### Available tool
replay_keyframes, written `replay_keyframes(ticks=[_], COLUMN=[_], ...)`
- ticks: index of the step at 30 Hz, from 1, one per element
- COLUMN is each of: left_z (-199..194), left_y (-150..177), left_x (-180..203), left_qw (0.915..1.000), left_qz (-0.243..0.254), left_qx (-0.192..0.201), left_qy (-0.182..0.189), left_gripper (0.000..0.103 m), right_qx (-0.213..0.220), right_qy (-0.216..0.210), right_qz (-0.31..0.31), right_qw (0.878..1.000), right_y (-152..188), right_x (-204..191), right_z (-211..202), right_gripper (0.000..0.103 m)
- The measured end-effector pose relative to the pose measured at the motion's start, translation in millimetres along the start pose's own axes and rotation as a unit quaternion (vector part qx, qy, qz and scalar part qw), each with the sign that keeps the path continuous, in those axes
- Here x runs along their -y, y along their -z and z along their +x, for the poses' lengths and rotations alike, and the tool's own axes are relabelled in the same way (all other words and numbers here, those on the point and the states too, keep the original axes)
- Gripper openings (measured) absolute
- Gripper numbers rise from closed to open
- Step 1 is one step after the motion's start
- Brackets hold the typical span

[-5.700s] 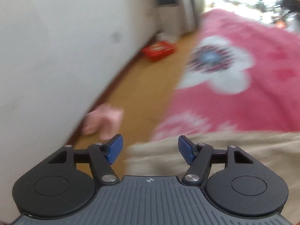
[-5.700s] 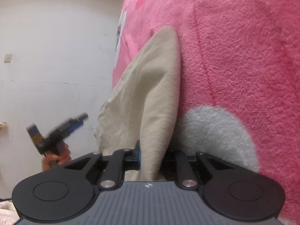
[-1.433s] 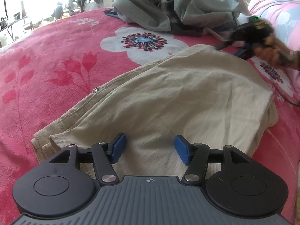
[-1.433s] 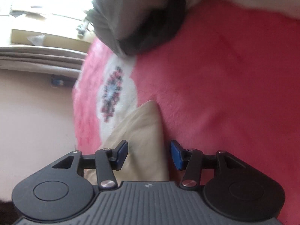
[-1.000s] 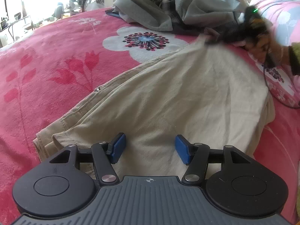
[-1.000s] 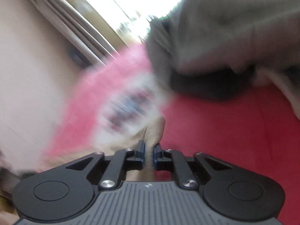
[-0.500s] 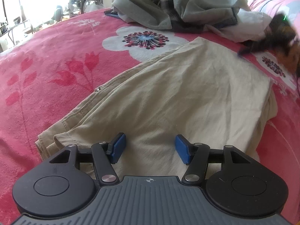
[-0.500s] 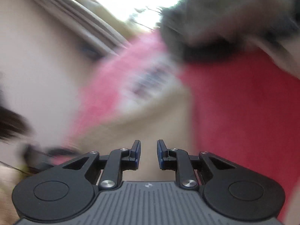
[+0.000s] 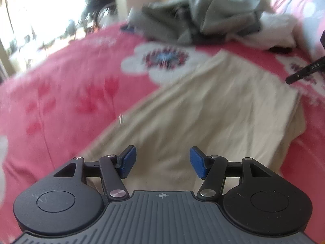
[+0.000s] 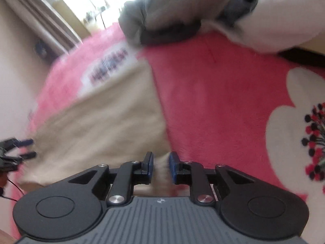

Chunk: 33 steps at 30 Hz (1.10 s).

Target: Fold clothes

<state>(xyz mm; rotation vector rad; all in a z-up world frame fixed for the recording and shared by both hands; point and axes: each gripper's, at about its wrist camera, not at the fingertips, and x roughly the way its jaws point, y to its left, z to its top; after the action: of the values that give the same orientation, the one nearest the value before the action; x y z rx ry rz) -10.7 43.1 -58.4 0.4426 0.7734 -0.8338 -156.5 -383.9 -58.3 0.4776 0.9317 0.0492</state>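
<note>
The beige trousers (image 9: 213, 118) lie flat on the bed, on the pink blanket (image 9: 61, 93) with its big white flower print. They look already folded: the cloth lies in layers and the edges on the right side meet in a rather neat corner. Taking the trousers as the landmark, the pile of unfolded clothes (image 9: 203, 20) is beyond their far end, grey and white pieces heaped together, close but apart from them.

The left claw (image 9: 162, 160) hangs above the near end of the trousers. Its jaws stand apart and nothing is between them; they do not touch the cloth. The right claw (image 10: 160, 166) is over the right edge of the trousers, just where the beige cloth meets the blanket. Its jaws are opening at this moment, with only a narrow gap, and no cloth seems pinched in it, though the picture is blurred there.

As a judgement, this one piece is nearly or fully finished, maybe needing one more fold or some smoothing. The bigger part of the work is left: the whole heap beyond the trousers is not yet touched.
</note>
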Motion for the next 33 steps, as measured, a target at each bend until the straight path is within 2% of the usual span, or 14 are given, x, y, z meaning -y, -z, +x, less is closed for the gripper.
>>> replay_keyframes(ticks=[3,5,7,10,13,15,20,23,25,29,33], left_z=[-10.5,-15.7,-6.7,11.1,28.4,33.6,44.3,47.0,47.4,48.7,48.7], left_y=[-23.8,-38.7,-44.6,-38.6,-24.7,-19.5,-17.9,-18.9,-19.3,-21.1,-22.2], left_x=[16.8,30.1,60.7,102.8,132.0,135.6,136.0,136.3,136.8,133.6,131.1], left_qw=[0.9978,0.9936,0.9856,0.9729,0.9668,0.9697,0.9794,0.9808,0.9805,0.9821,0.9844], left_qz=[0.054,0.090,0.131,0.178,0.207,0.195,0.148,0.146,0.149,0.137,0.114], left_qx=[0.010,0.015,0.013,0.009,-0.002,-0.001,0.005,0.007,0.010,0.014,0.016], left_qy=[0.038,0.065,0.106,0.147,0.149,0.147,0.138,0.129,0.127,0.129,0.133], left_gripper=[0.059,0.059,0.059,0.059,0.055,0.053,0.046,0.041,0.036,0.029,0.022], right_qx=[0.033,0.025,0.011,-0.022,-0.047,-0.058,-0.061,-0.065,-0.053,-0.033,-0.018], right_qy=[-0.025,-0.041,-0.056,-0.073,-0.091,-0.096,-0.114,-0.115,-0.126,-0.139,-0.150], right_qz=[-0.026,-0.044,-0.047,0.015,0.114,0.153,0.191,0.209,0.218,0.219,0.223], right_qw=[0.999,0.998,0.997,0.997,0.988,0.982,0.973,0.969,0.966,0.965,0.963], right_y=[4.3,10.4,20.5,44.7,64.2,74.0,80.5,80.9,80.6,79.7,79.6], right_x=[-22.4,-32.1,-34.2,-20.9,-6.7,-2.1,-0.2,1.7,1.7,-0.7,0.5], right_z=[-25.7,-29.3,-36.8,-39.4,-29.2,-24.3,-10.4,2.7,3.5,1.7,-4.2], right_gripper=[0.020,0.020,0.020,0.021,0.024,0.024,0.024,0.024,0.024,0.011,0.007])
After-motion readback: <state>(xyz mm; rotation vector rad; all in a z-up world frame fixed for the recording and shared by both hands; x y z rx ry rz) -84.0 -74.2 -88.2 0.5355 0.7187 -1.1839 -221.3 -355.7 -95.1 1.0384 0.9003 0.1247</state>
